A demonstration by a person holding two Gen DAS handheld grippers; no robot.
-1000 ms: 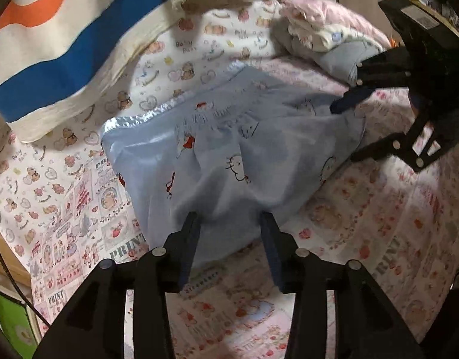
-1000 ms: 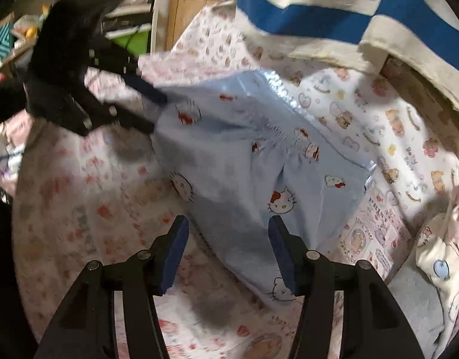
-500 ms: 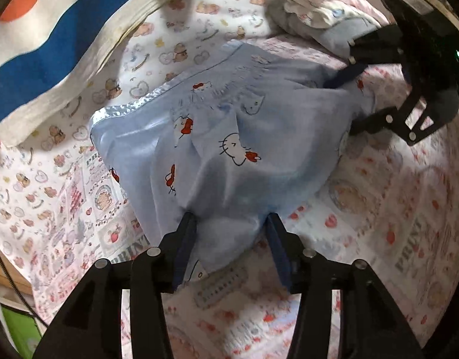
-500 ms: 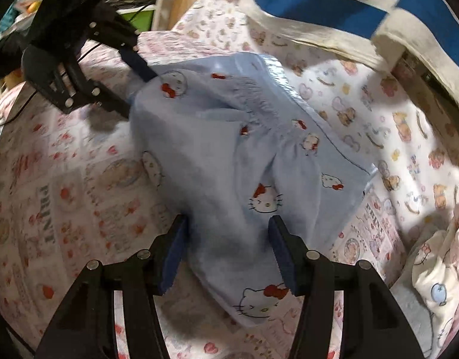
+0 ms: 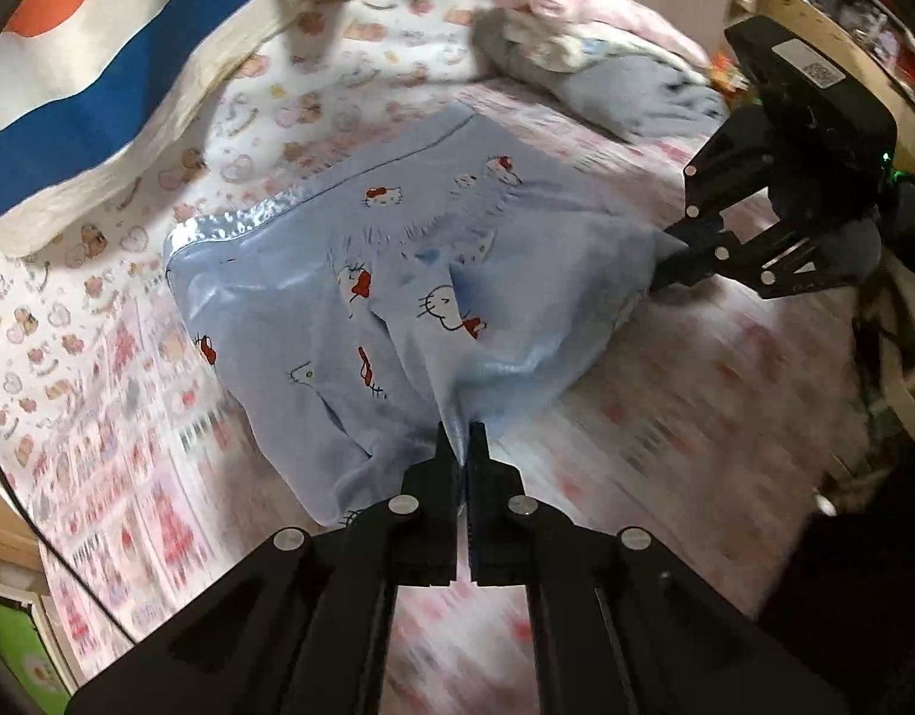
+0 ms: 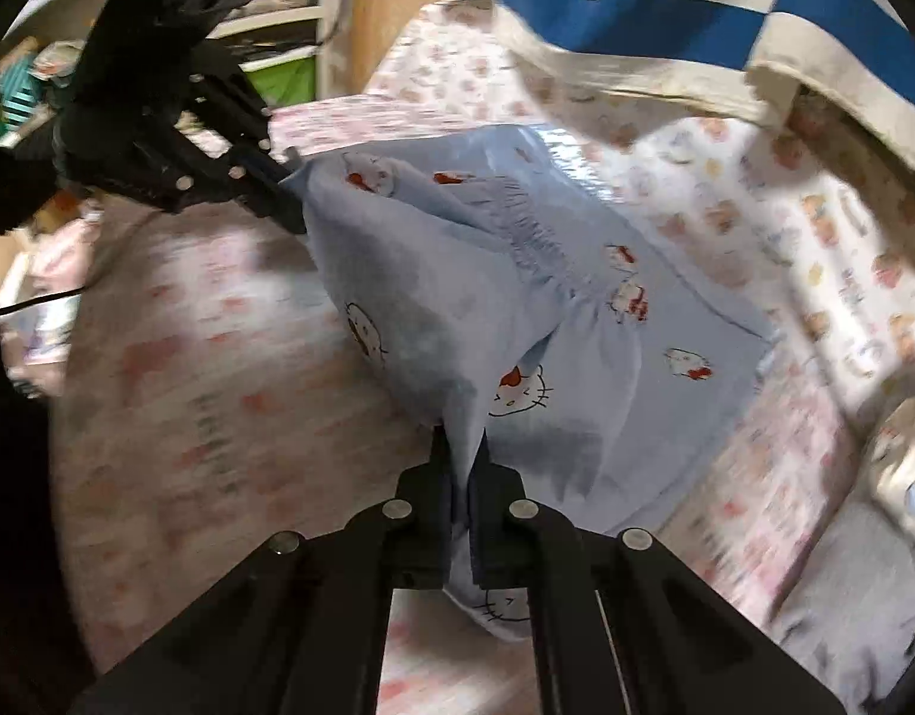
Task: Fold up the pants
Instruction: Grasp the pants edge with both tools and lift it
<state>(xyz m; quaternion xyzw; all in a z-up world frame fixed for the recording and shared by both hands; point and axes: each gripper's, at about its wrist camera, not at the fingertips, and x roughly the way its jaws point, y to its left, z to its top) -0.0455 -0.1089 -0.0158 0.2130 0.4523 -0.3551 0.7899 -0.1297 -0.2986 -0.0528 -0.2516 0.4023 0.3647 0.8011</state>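
one pair of pants [image 5: 397, 292] on the bed [image 5: 695, 405], near edge lifted; bed print motion-blurred. two grippers: left hand-held gripper [image 5: 462, 447] and right hand-held gripper [image 6: 464, 459] each pinching a pants corner.

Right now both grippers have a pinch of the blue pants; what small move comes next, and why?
Probably lift both corners together and carry them toward the satin waistband. The left gripper and right gripper are each shut on the pants, whose near edge is raised off the bedsheet.
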